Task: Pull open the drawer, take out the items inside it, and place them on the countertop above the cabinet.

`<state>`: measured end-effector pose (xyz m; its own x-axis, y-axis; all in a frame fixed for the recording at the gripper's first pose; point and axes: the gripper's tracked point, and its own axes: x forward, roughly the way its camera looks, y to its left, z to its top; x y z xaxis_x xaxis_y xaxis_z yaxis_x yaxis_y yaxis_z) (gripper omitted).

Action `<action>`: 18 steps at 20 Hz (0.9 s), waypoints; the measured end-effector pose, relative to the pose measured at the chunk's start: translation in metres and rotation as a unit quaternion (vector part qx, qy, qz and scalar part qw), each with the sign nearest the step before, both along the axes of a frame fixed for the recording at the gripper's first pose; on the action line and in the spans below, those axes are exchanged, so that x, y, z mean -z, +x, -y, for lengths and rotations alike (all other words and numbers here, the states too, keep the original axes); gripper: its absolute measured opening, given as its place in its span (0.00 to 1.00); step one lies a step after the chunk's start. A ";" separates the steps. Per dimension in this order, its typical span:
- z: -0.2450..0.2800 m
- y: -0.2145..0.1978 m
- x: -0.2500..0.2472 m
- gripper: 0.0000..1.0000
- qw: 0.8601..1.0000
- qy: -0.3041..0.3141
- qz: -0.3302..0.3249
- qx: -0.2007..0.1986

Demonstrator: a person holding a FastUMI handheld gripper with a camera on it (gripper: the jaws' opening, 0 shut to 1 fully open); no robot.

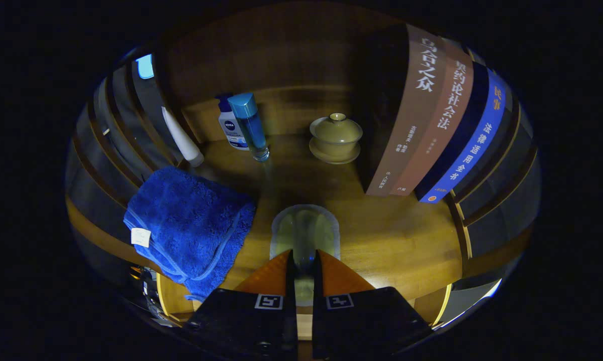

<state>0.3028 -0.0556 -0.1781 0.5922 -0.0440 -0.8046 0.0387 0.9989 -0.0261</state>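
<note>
My gripper (pixel 304 254) is shut on a clear glass-like item (pixel 305 231). Its rounded end sticks out just ahead of the fingertips, low over the wooden countertop (pixel 392 235). A folded blue towel (pixel 188 225) lies on the countertop to the left of the fingers and hangs a little over the front edge. Beyond the fingers, toward the back, stand a slim blue bottle (pixel 250 126), a white bottle (pixel 231 128) behind it, and a lidded tea bowl on a saucer (pixel 335 138). I cannot tell whether the clear item touches the wood.
A row of upright books (pixel 434 120) stands at the back right, close to the tea bowl. A white tube (pixel 182 136) leans in the back left corner. Dark slatted walls (pixel 116 135) close in both sides. Bare wood lies to the right of the fingers.
</note>
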 end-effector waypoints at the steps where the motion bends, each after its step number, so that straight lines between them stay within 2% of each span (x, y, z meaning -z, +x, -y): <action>1: -0.001 0.003 0.000 0.16 1.000 -0.001 0.005 0.005; 5: -0.005 -0.002 -0.004 0.30 1.000 -0.004 0.007 -0.002; 9: -0.010 -0.004 -0.022 1.00 0.999 0.002 0.047 -0.006; 12: -0.017 -0.010 -0.049 1.00 0.993 0.022 0.112 -0.019; 14: -0.018 -0.019 -0.071 1.00 0.984 0.023 0.176 -0.033; 18: -0.016 -0.052 -0.126 1.00 0.947 0.030 0.315 -0.046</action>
<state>0.2508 -0.0396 -0.0523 0.9551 0.0650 -0.2891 -0.0587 0.9978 0.0304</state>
